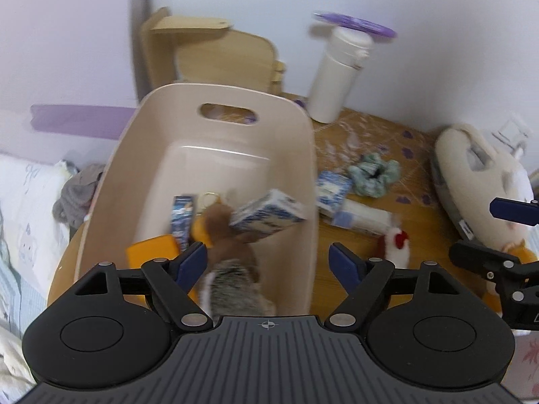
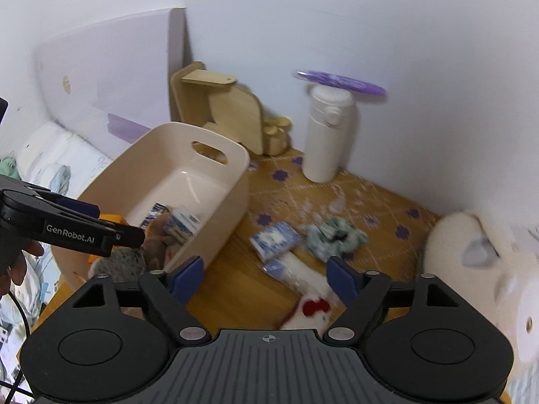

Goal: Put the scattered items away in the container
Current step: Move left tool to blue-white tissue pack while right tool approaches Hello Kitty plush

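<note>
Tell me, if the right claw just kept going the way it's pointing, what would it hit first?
Probably the small white plush toy with red patches lying on the wooden table just ahead, between the open right claw's fingers. The clear-wrapped white packet lies just beyond. Depth is hard to judge.

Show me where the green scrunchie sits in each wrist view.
Left wrist: green scrunchie right of centre, on the table beyond the bin's right wall.
Right wrist: green scrunchie just right of centre, above the right fingertip.
Shared landmark: white bottle behind it, against the wall.
</note>
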### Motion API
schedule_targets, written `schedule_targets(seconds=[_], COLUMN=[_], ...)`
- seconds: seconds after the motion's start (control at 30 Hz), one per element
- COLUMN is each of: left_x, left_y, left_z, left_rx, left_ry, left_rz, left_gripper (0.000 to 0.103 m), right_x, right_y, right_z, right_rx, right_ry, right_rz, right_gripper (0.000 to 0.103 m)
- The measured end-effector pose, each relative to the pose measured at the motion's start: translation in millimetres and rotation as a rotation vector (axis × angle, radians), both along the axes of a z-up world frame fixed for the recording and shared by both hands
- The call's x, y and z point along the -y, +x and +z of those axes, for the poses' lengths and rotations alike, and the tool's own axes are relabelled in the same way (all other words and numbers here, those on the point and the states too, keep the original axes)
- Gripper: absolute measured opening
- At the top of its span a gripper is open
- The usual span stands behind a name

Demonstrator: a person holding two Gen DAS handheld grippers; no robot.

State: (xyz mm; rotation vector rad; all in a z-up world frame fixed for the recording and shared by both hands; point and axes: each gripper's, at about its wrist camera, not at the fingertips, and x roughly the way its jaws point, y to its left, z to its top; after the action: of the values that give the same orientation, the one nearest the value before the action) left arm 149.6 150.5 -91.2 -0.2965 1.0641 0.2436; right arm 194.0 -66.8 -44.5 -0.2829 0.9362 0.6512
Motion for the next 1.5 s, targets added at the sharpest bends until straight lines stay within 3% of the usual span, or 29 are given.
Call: schedule_targets(seconds=[0.53, 0.87, 1.23, 1.5], left_x=[71.4, 80.1, 95.2, 109.6], left_y=[40.5, 85.2, 129.9, 155.6], left_z=[-22.1, -45.8, -50.8, -89.3], left_rx=[-0.046, -0.075, 0.016, -0.053], left_ry=[0.099, 0.19, 0.365, 0.403], left_rz=[-0.21, -0.367, -0.544, -0.679], left_gripper=[0.081, 0.082, 0.084, 0.084], right_x=[63.9, 54.7, 42.4, 45.2], right_y=[16.8, 38.4, 63.4, 73.5], right_z=[-49.3, -94.6, -133.6, -150.8], right_rx=[-0.122, -0.21, -0.285, -0.326], right_ry=[-0.009, -0.019, 0.001, 0.015], right_rz=[-0.137, -0.134, -0.18, -0.209], right_gripper=[0.086, 0.086, 0.086, 0.086])
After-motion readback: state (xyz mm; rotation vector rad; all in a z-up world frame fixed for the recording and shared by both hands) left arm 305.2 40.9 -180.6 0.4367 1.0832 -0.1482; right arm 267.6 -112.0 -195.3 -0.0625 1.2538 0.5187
